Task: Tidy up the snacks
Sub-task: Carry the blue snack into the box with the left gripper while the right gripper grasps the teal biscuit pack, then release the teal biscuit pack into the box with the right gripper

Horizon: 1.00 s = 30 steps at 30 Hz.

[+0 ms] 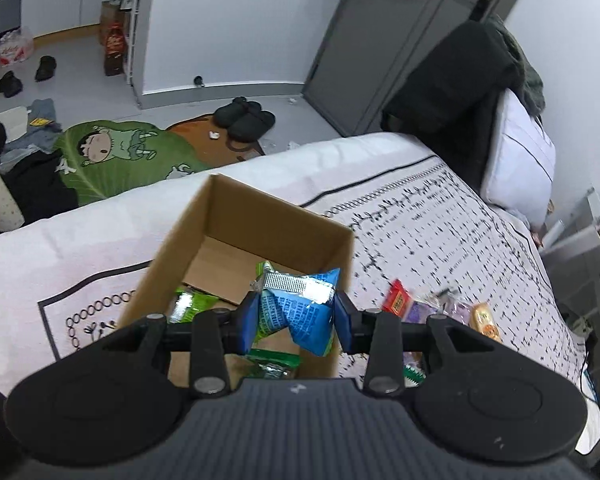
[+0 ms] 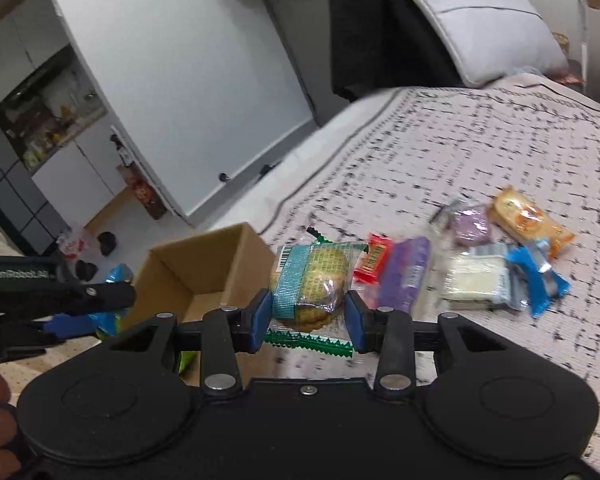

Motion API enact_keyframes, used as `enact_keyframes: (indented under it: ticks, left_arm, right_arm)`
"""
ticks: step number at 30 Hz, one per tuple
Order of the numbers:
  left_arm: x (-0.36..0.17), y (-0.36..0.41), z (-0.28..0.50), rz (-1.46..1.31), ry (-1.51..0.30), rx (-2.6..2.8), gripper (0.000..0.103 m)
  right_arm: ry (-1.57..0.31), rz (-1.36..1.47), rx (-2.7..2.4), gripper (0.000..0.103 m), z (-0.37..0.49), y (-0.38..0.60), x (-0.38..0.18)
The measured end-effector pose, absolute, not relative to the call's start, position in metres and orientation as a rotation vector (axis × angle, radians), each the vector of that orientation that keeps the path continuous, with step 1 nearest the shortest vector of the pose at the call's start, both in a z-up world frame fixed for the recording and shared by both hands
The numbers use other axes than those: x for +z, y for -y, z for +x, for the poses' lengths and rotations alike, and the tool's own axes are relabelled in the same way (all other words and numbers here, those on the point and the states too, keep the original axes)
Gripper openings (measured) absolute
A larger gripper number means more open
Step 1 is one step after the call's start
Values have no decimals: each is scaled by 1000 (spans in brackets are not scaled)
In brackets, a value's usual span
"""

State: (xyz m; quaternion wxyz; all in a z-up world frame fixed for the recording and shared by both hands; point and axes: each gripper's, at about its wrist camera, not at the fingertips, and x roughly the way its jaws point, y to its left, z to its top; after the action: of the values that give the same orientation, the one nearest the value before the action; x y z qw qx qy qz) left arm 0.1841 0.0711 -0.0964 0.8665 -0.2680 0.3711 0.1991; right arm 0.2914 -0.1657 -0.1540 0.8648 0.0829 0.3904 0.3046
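An open cardboard box [image 1: 220,220] stands on the bed and holds green snack packets [image 1: 192,304]. My left gripper [image 1: 296,320] is shut on a blue snack packet [image 1: 300,312], held over the box's near right part. The box also shows in the right wrist view [image 2: 204,264], with the left gripper [image 2: 72,304] at its left side. My right gripper [image 2: 308,316] is shut on a green-wrapped pastry packet [image 2: 312,276], held above the bed just right of the box. More snacks [image 2: 472,264] lie on the bed to the right.
The loose snacks include a red packet [image 2: 376,258], a purple one [image 2: 404,276], a white one [image 2: 476,280], an orange one [image 2: 528,220]. A pillow [image 2: 488,24] lies at the bed's head. A green cartoon rug [image 1: 120,156], slippers [image 1: 244,118] and clothes cover the floor beyond the bed.
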Motion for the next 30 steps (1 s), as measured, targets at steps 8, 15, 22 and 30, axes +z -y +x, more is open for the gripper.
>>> enact_keyframes:
  ticks: [8,15,22,30]
  left_arm:
    - [-106,-93,178,-610,-794,436,39]
    - [-117,-109,171,-653,-826,447,41]
    - [-125,-119,166,-670,-877,475,53]
    - [-115,-127,159,-661,-854,516,73]
  right_arm:
    - [-819,202,699,38,283,144,-148]
    - [-812,188,739,38,277,122,-147]
    - [-788,165,798,43,270,104,-146]
    - [-793,183,781,52,269,112,-144]
